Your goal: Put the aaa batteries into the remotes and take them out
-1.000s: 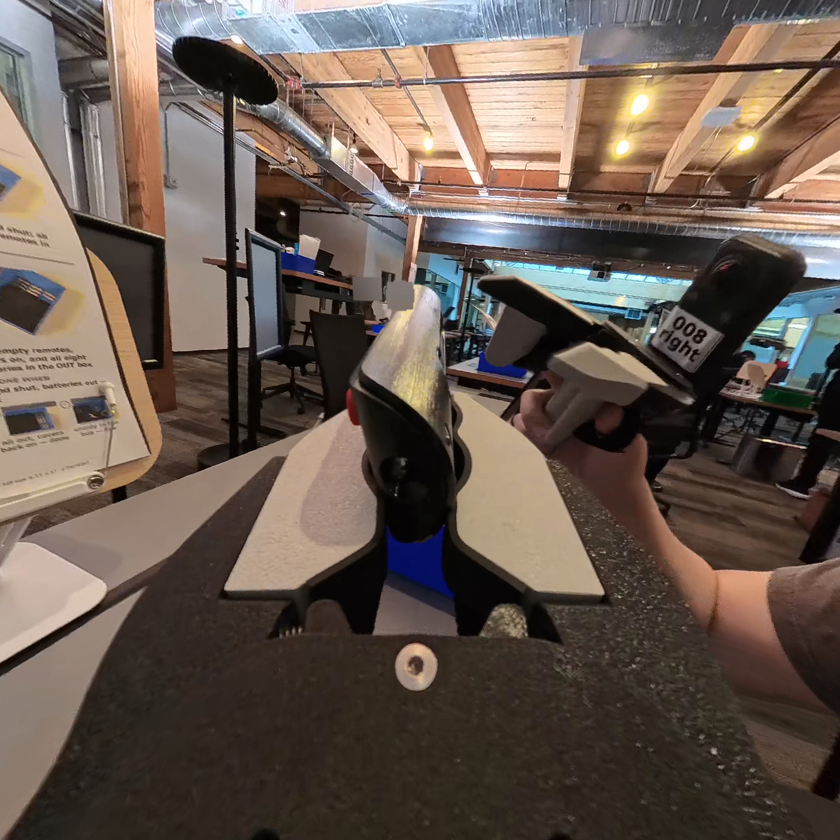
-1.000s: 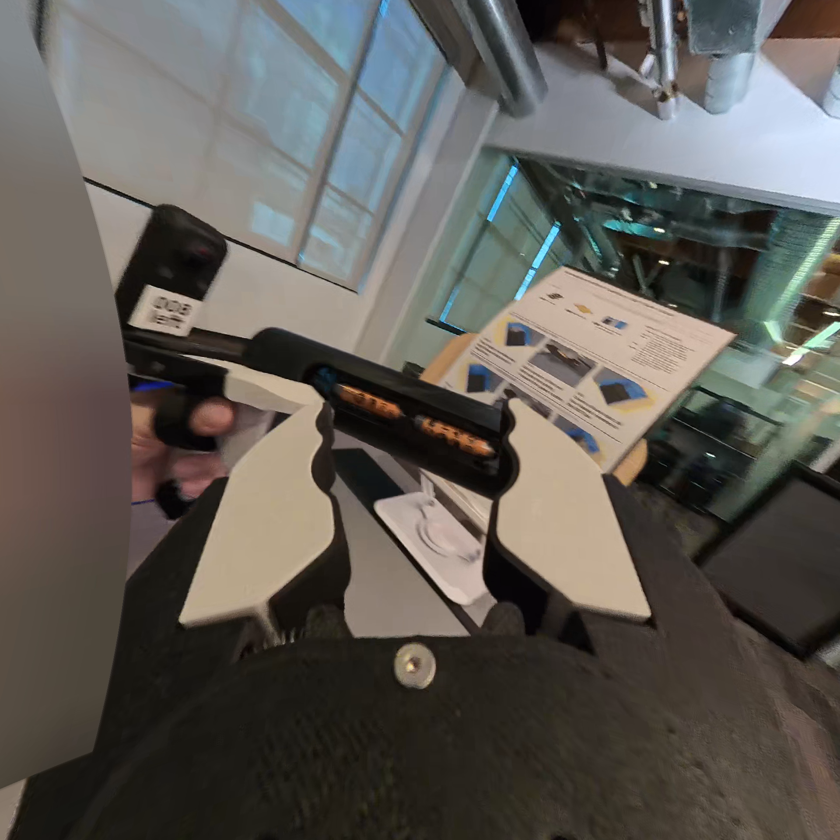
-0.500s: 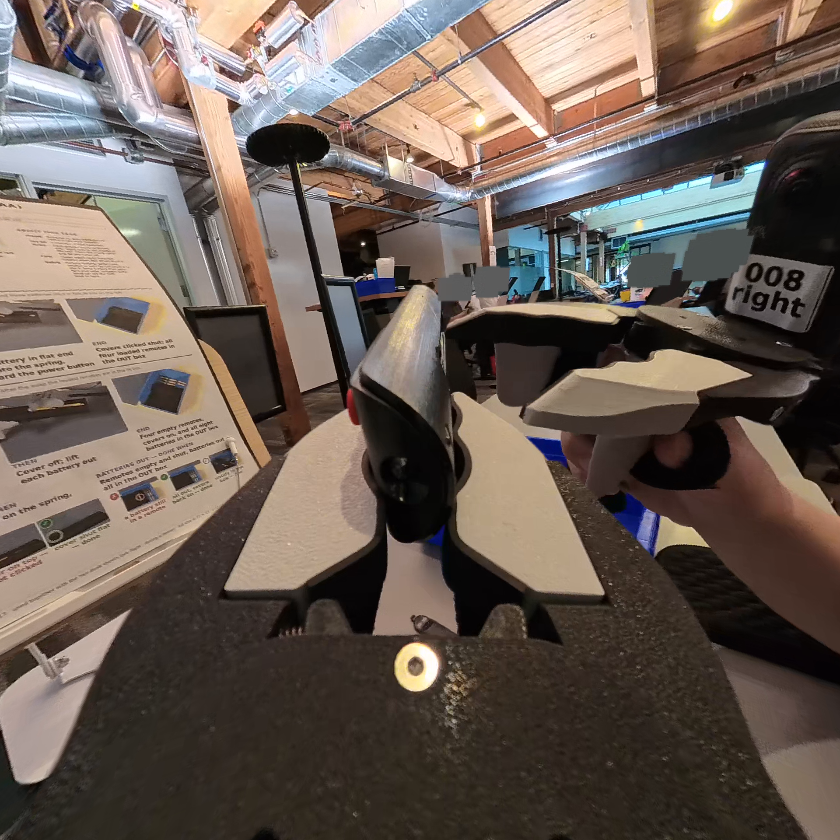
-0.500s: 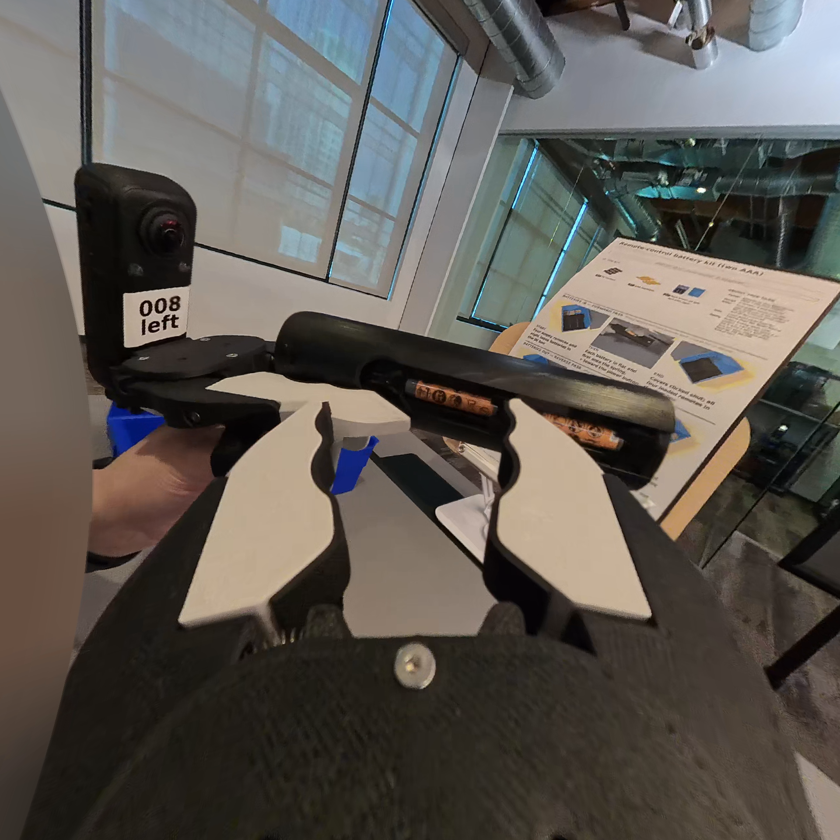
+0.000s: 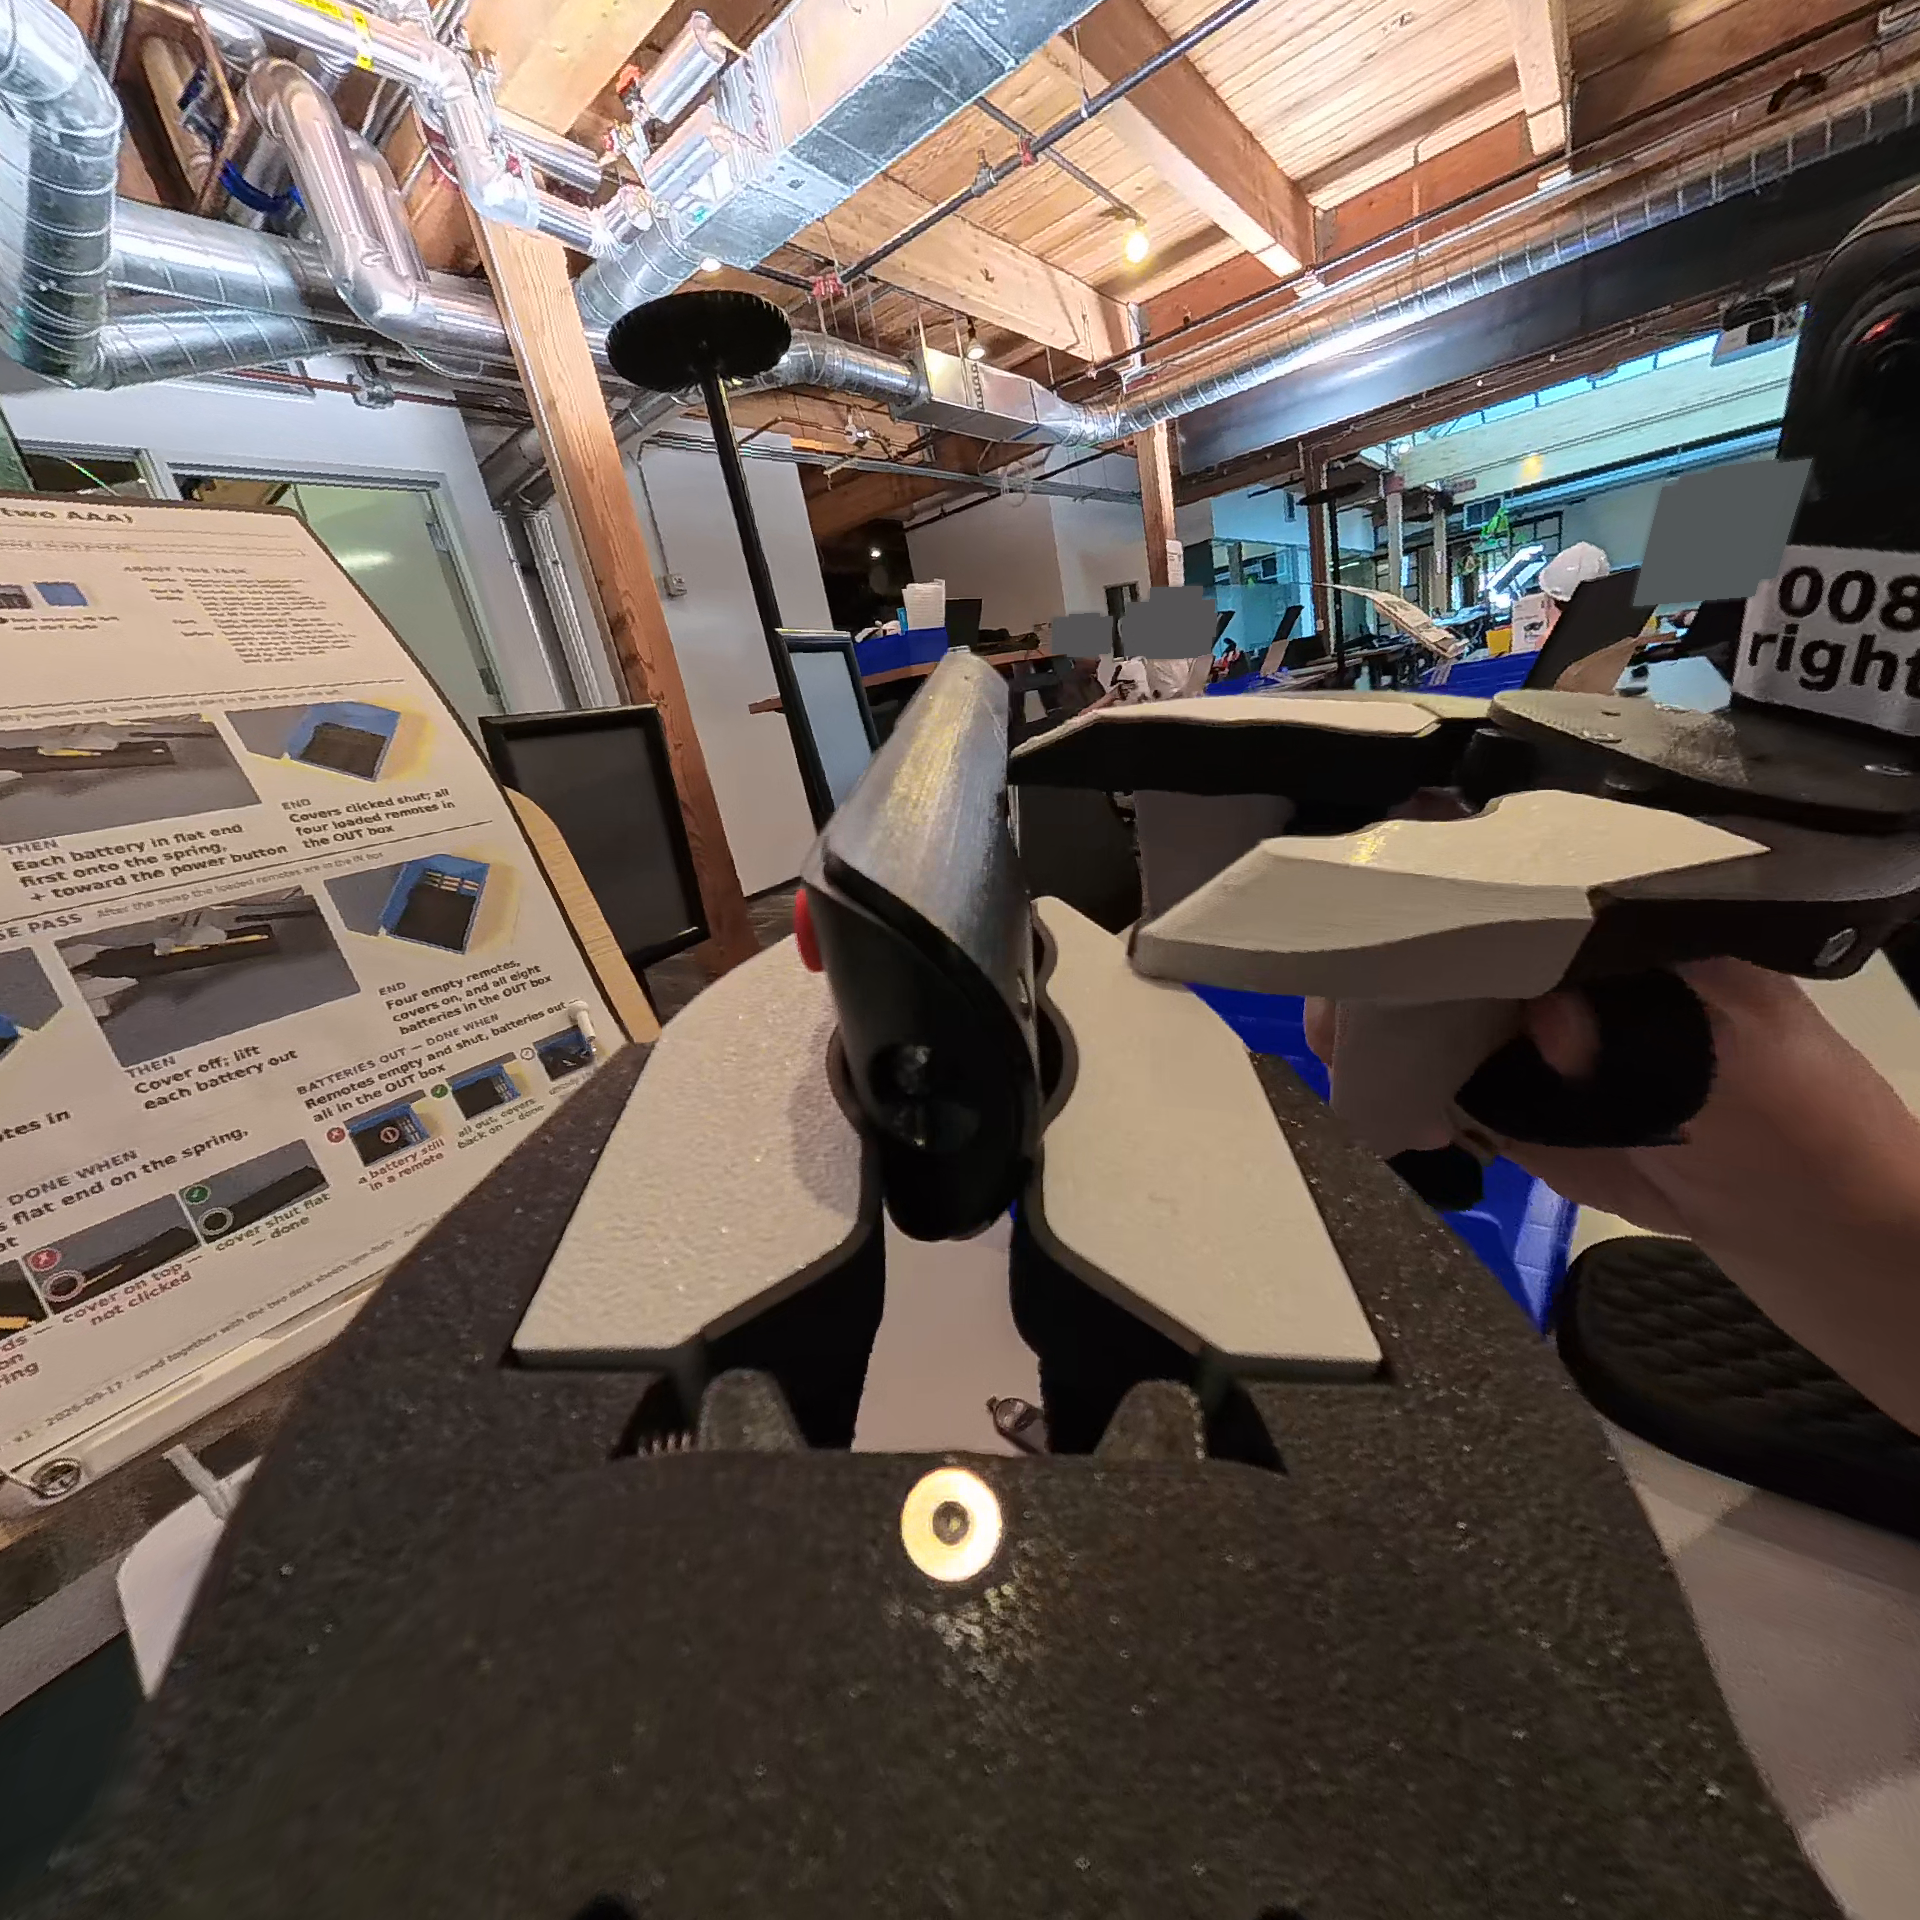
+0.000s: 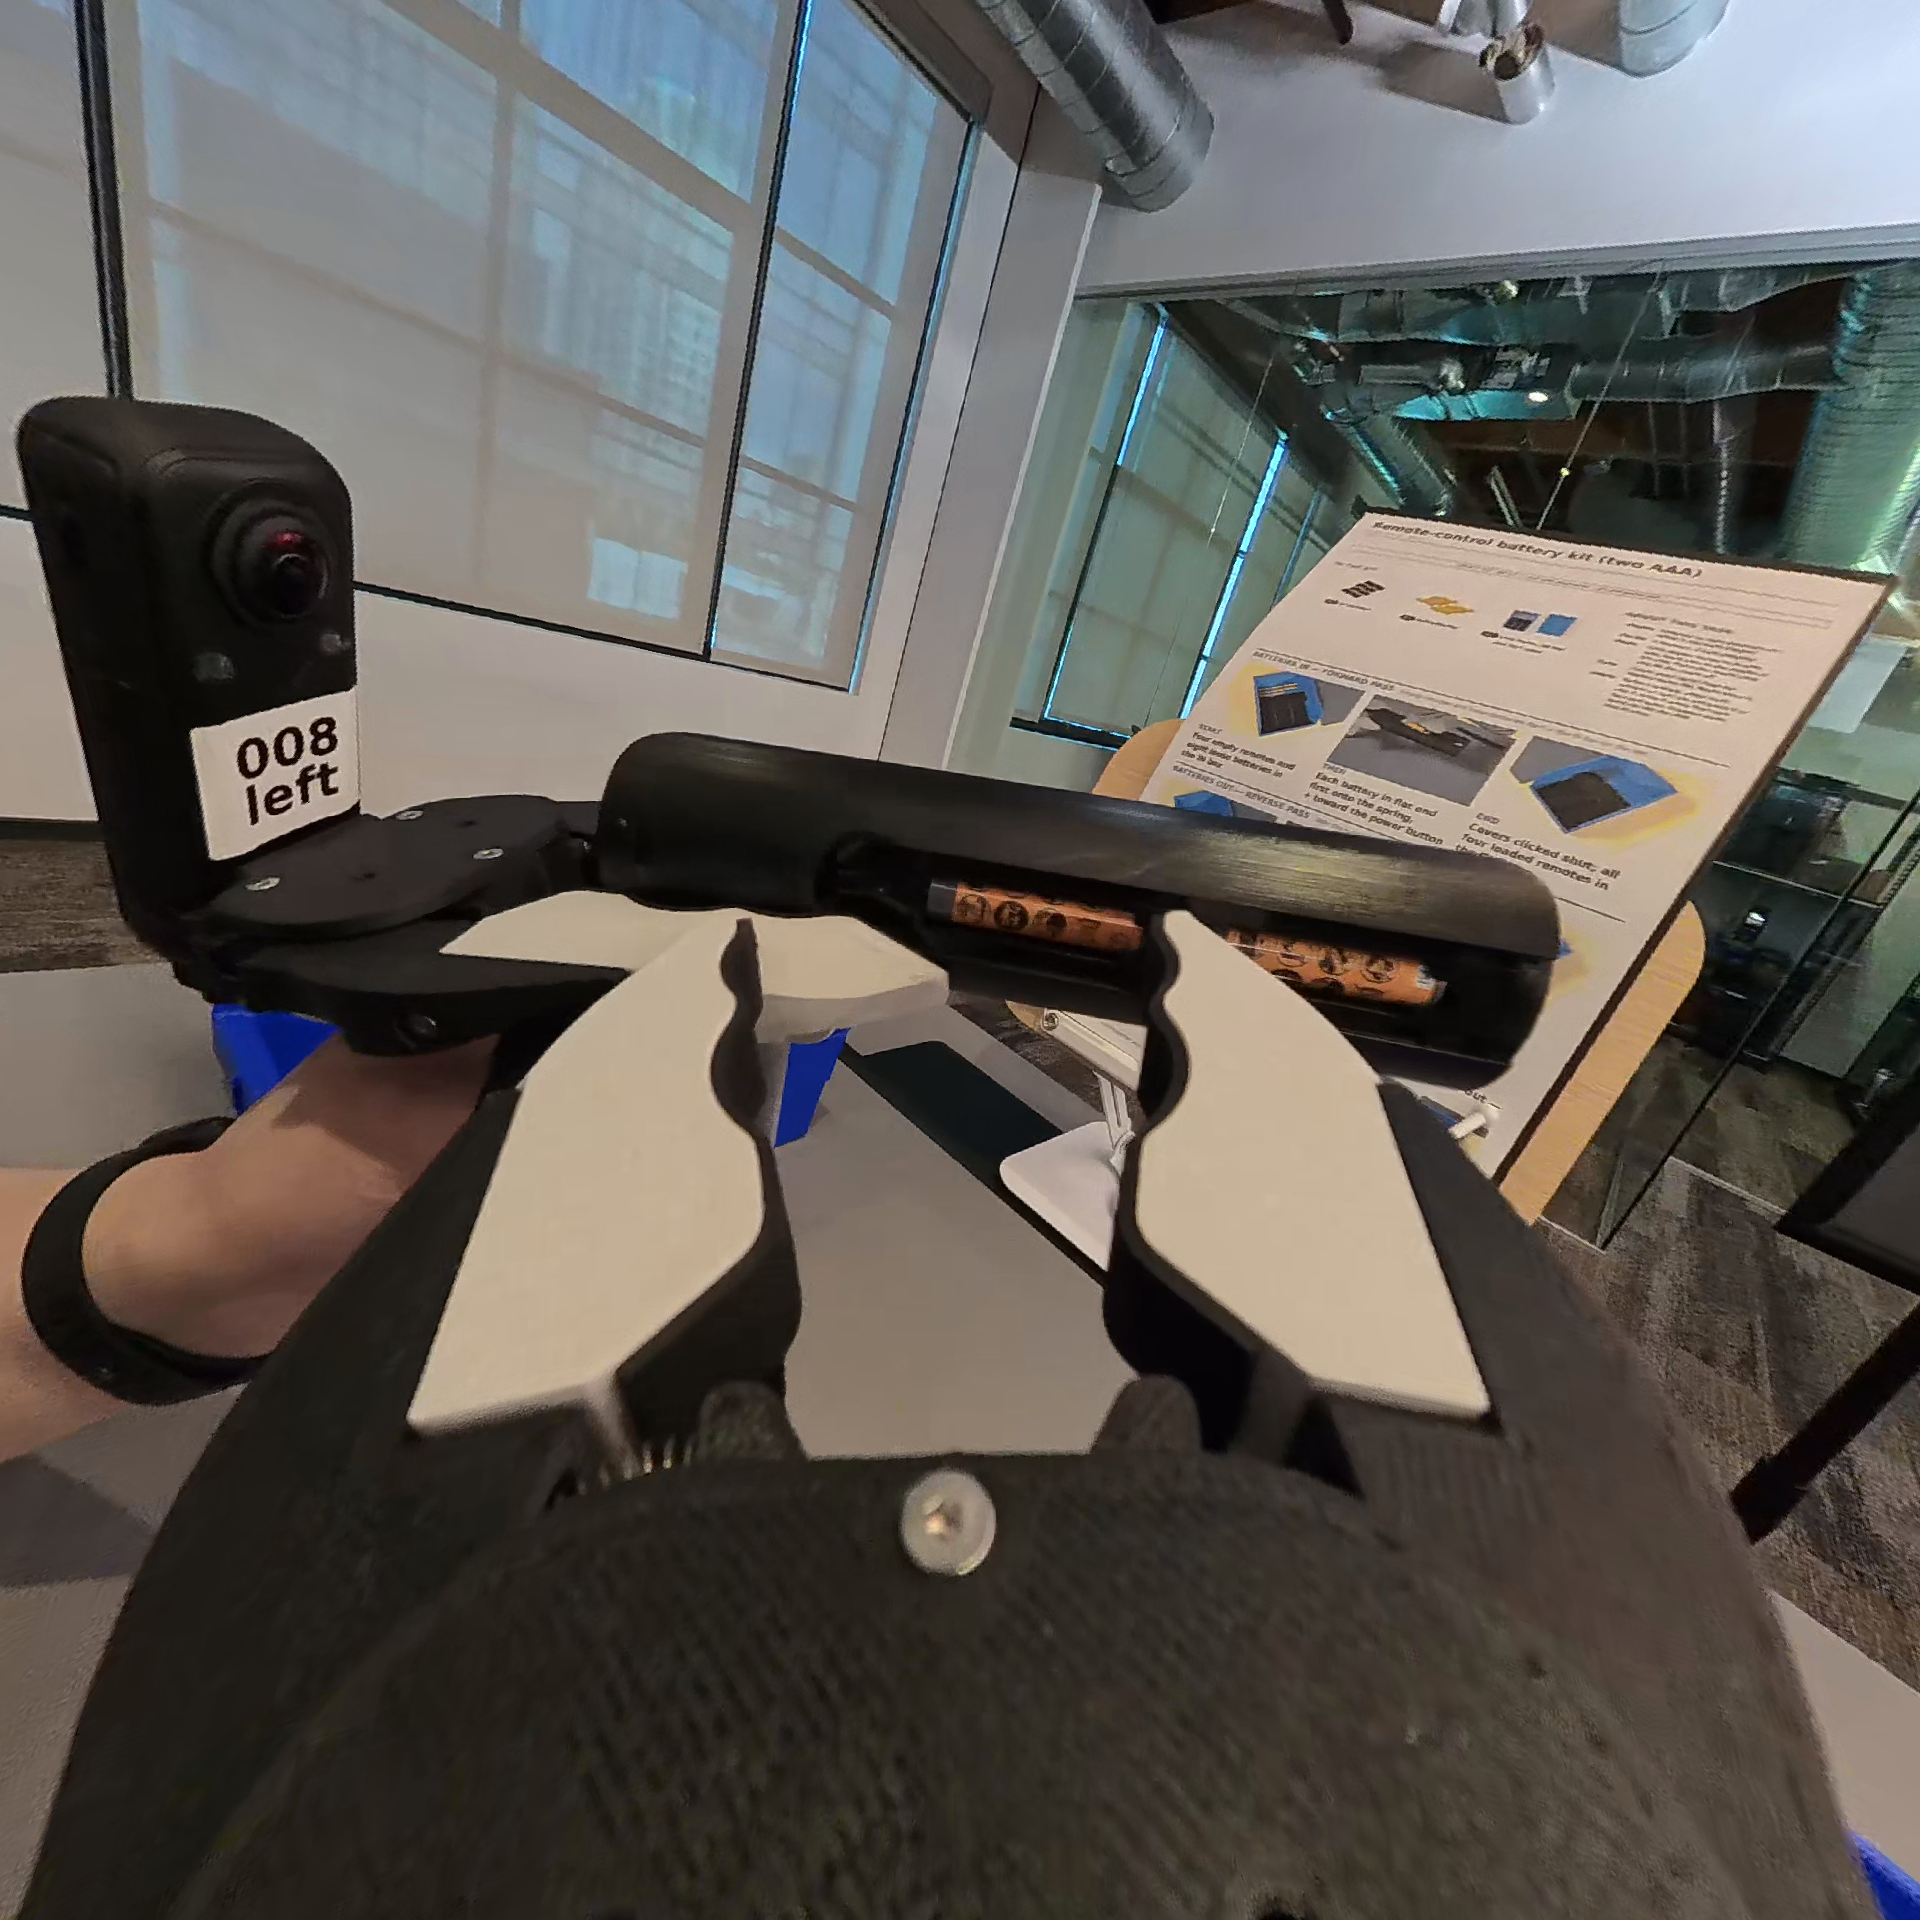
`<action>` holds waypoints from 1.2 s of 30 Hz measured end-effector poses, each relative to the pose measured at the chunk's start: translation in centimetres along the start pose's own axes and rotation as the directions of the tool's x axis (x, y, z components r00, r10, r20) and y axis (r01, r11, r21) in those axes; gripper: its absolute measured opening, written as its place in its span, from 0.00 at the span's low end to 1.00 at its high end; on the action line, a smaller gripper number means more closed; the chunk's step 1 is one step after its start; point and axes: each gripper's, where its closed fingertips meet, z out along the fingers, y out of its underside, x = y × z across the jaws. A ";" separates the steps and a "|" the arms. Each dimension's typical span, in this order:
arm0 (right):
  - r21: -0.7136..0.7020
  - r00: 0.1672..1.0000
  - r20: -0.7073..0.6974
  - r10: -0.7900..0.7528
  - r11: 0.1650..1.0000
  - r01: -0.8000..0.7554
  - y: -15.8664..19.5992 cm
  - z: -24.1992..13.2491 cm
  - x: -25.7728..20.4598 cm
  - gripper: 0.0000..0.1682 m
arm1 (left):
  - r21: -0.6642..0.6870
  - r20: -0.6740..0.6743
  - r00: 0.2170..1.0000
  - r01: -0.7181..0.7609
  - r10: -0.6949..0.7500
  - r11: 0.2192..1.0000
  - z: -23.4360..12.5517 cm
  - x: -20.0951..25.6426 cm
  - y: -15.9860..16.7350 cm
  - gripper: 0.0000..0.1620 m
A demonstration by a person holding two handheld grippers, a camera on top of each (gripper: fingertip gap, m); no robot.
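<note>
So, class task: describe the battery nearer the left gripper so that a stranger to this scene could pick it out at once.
Start at the black remote, held level in the left gripper before the windows. Its back is open, showing two orange batteries end to end. The battery you want is the one fully visible between the right gripper fingers; the other is partly hidden behind the right finger.

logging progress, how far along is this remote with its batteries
Done: the cover is off, the remote compartment is open, and two orange AAA batteries sit inside. In hand: the left gripper clamps the remote; the right gripper is open beside the compartment. Left: whether batteries come out or the cover goes on, I cannot tell.
</note>
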 end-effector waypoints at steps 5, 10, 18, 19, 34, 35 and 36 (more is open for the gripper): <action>0.017 0.998 -0.068 0.000 1.000 0.001 0.1 0.4 0.0 0.43 | -0.002 0.022 0.999 -0.037 0.037 0.999 0.0 0.0 0.0 0.15; 0.026 0.993 -0.112 0.022 0.999 -0.020 0.1 0.4 0.0 0.44 | -0.001 0.050 0.994 -0.093 0.093 0.996 -0.1 0.3 -0.1 0.15; 0.029 0.988 -0.112 0.105 0.994 -0.102 0.5 0.4 0.0 0.45 | -0.012 0.062 0.993 -0.096 0.096 0.995 0.0 0.3 0.1 0.15; 0.028 0.987 -0.112 0.115 0.993 -0.113 0.6 0.4 0.1 0.45 | -0.015 0.062 0.993 -0.097 0.098 0.995 0.0 0.3 0.1 0.15; 0.017 0.984 -0.094 0.149 0.989 -0.149 0.4 0.0 0.3 0.43 | -0.040 0.018 0.995 -0.095 0.096 0.995 0.2 0.6 0.3 0.14; 0.011 0.984 -0.097 0.147 0.989 -0.146 0.5 0.0 0.4 0.42 | -0.040 0.015 0.996 -0.091 0.092 0.995 0.2 0.7 0.4 0.14; 0.007 0.984 -0.096 0.148 0.989 -0.148 0.5 0.0 0.3 0.42 | -0.040 0.014 0.996 -0.090 0.091 0.995 0.2 0.7 0.4 0.14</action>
